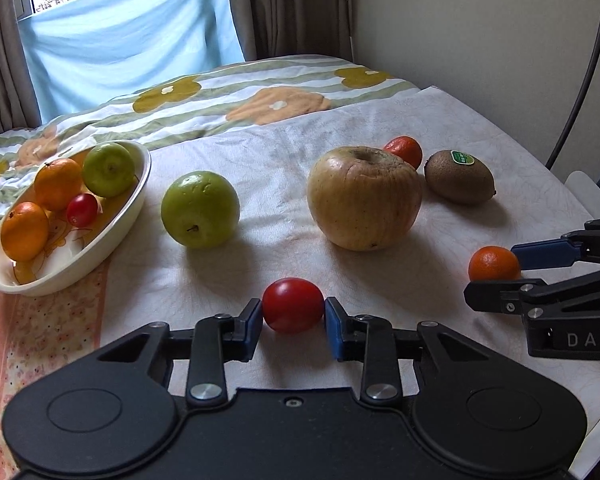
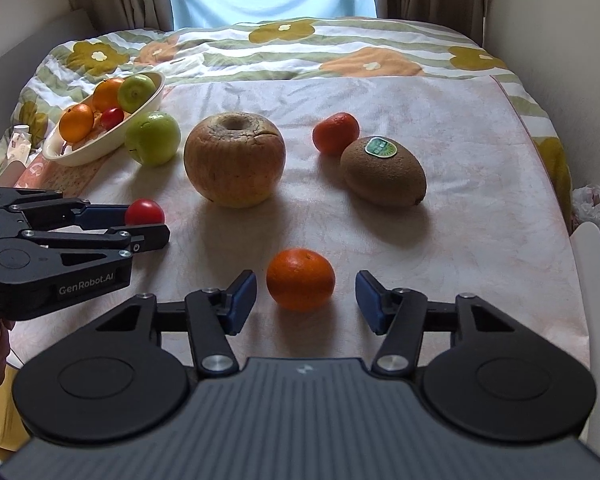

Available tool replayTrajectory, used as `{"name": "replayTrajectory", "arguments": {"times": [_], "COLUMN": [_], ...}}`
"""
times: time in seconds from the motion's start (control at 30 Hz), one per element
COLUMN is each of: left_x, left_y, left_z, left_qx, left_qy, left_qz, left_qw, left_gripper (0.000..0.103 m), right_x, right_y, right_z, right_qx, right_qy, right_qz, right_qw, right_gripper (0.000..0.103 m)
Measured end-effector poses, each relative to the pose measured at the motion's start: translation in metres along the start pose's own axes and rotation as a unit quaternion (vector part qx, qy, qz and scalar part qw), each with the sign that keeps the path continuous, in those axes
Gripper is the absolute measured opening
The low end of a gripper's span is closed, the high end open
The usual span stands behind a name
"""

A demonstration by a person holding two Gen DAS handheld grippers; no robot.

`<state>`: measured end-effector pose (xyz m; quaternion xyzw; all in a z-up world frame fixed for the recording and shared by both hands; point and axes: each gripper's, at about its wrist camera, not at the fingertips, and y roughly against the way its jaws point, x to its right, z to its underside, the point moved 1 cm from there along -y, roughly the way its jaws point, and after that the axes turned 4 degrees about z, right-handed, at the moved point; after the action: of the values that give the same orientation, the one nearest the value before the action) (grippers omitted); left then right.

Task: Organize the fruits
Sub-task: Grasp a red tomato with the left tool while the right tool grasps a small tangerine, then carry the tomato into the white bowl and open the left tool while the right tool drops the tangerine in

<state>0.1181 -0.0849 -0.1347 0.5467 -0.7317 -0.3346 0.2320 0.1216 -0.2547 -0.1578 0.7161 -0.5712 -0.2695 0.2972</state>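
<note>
My left gripper [image 1: 293,312] is shut on a small red tomato [image 1: 293,305], both blue pads pressing its sides on the cloth. From the right wrist view the same gripper [image 2: 150,224] and tomato [image 2: 144,212] are at the left. My right gripper [image 2: 305,300] is open around a small orange [image 2: 300,279], with a gap on each side. A cream bowl [image 1: 142,184] at the far left holds two oranges, a green apple and a red tomato. A green apple [image 1: 199,209], a large yellow apple [image 1: 364,197], a kiwi [image 1: 459,176] and another orange [image 1: 405,149] lie loose on the cloth.
The fruit lies on a pale cloth [image 2: 440,120] spread over a bed with a flowered quilt [image 2: 284,46]. A wall runs along the right side, and curtains and a blue sheet hang behind. A white chair edge [image 2: 592,264] shows at the right.
</note>
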Motion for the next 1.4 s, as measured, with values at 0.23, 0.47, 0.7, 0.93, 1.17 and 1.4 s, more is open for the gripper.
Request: {"name": "replayTrajectory", "arguments": {"times": [0.23, 0.47, 0.7, 0.93, 1.17, 1.4], "left_x": [-0.001, -0.003, -0.005, -0.006, -0.008, -0.023], "left_y": [0.007, 0.013, 0.030, 0.064, 0.102, 0.131], "left_z": [0.007, 0.013, 0.020, 0.021, 0.017, 0.008], "left_qx": [-0.001, -0.001, 0.008, 0.025, 0.043, 0.059], "left_qy": [0.002, 0.011, 0.031, 0.058, 0.082, 0.095], "left_qz": [-0.005, -0.009, -0.016, -0.026, -0.047, -0.073], "left_qw": [1.0000, 0.9999, 0.9994, 0.9977, 0.9946, 0.9911], "left_gripper": [0.037, 0.037, 0.037, 0.037, 0.037, 0.037], "right_x": [-0.005, -0.005, -0.009, -0.020, -0.035, -0.058], "right_y": [-0.005, -0.003, 0.009, 0.027, 0.049, 0.066], "right_z": [-0.001, -0.003, -0.006, -0.014, -0.028, -0.047], "right_qx": [0.000, 0.004, 0.013, 0.022, 0.030, 0.035], "right_qy": [-0.006, -0.007, 0.001, 0.015, 0.030, 0.049], "right_qz": [0.001, 0.004, -0.002, -0.017, -0.036, -0.065], "right_qw": [1.000, 1.000, 1.000, 1.000, 0.998, 0.996], "right_gripper": [0.062, 0.051, 0.051, 0.051, 0.051, 0.051]}}
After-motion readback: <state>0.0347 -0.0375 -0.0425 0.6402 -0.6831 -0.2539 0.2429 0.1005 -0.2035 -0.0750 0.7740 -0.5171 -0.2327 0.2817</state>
